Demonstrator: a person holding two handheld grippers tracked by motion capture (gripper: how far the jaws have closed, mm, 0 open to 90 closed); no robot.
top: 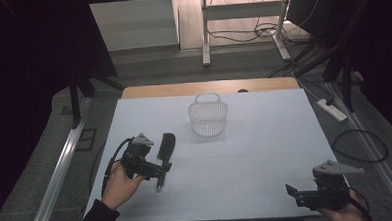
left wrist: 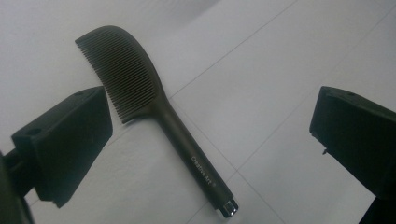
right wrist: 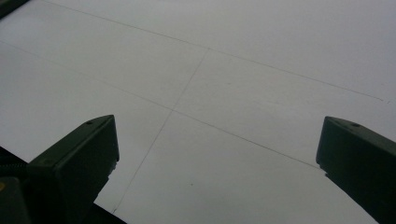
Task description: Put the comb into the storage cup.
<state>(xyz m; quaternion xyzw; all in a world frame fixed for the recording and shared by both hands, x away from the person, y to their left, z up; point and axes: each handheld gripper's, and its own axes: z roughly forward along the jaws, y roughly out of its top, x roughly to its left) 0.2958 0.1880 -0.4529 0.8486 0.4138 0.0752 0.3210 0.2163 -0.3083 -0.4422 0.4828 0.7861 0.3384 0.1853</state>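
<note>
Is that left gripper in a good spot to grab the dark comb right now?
Probably yes. The left gripper is open above the comb, whose handle lies flat on the white table between the jaws, with nothing in the way. The basket stands well clear.

- Between my left jaws lies a dark brown plastic comb [left wrist: 154,112] with a long round handle, and small pale lettering runs along that handle near its metal-capped end. I read it as "Creative Art", though the letters are tiny and I am not sure of every one.
- The comb's broad toothed head, off toward my left-hand jaw, carries no writing that I can read.
- Ahead of my right jaws the white table sheet [right wrist: 243,93] shows thin crossing lines and no word or number.
- From above, nothing else near my jaws carries a label clear enough to read.
</note>
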